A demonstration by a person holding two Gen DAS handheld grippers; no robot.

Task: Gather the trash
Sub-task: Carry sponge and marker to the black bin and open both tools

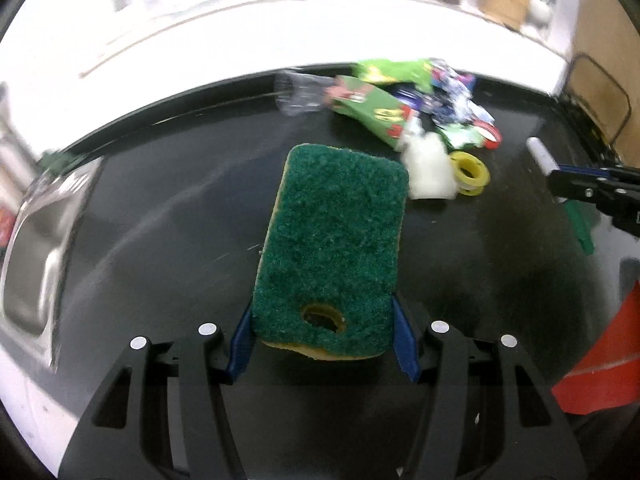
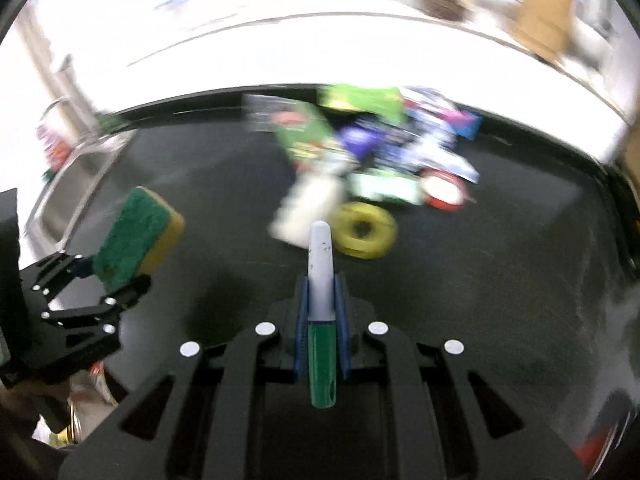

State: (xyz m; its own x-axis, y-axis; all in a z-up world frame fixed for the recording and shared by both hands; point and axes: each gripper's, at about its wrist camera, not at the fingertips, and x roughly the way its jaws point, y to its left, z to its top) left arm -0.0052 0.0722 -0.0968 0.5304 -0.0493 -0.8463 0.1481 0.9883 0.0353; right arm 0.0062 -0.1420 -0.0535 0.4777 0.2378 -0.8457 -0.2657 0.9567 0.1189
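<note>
Above the black counter [image 1: 160, 220], left tool [image 1: 322, 320] clamps sponge [image 1: 332, 240]; right tool [image 2: 322, 300] clamps marker [image 2: 322, 280].

Rectangular scouring sponge [image 1: 330, 248], frame centre: dark green abrasive face over a yellow foam layer. Cylindrical marker pen [image 2: 321, 320], lower centre of right wrist view: pale grey cap, green barrel. Flat countertop [image 1: 160, 216]: black. Ring-shaped tape roll [image 1: 469, 172], right of centre: yellow. Crumpled wrappers [image 1: 384, 108], upper centre: green with red, blue and white print. Gripper pads [image 1: 405, 340]: blue.
</note>
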